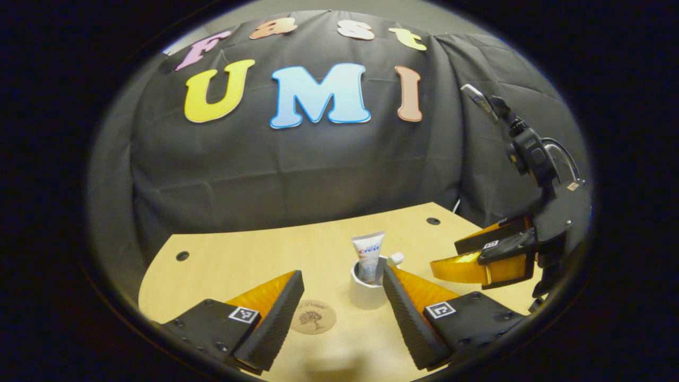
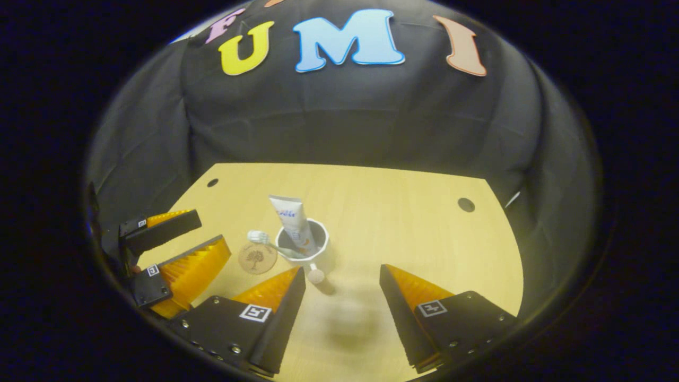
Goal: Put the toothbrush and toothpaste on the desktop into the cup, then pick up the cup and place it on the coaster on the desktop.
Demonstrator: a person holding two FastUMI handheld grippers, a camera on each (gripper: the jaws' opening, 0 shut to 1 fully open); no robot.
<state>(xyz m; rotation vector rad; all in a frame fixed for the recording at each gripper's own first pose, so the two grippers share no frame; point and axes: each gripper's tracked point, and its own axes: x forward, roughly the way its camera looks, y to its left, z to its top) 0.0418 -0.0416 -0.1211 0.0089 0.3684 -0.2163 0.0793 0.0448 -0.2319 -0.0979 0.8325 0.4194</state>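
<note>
A white cup (image 1: pixel 365 294) stands on the wooden desktop (image 1: pixel 238 265), just right of the round cork coaster (image 1: pixel 313 317) and off it. The toothpaste tube (image 1: pixel 368 253) sticks up out of the cup, and the toothbrush head (image 1: pixel 395 259) leans over the rim. My left gripper (image 1: pixel 342 276) is open, a little short of the cup, its right finger beside it. In the right gripper view the cup (image 2: pixel 318 239) holds the toothpaste (image 2: pixel 290 215) and toothbrush (image 2: pixel 260 237), with the coaster (image 2: pixel 257 258) to its left. My right gripper (image 2: pixel 342 270) is open, nothing between its fingers.
The right gripper (image 1: pixel 445 254) hovers open to the right of the cup in the left gripper view. The left gripper (image 2: pixel 212 232) shows open at the left in the right gripper view, close to the coaster. Black cloth walls the desk's far side. Small dark holes (image 2: pixel 466 204) mark the desktop.
</note>
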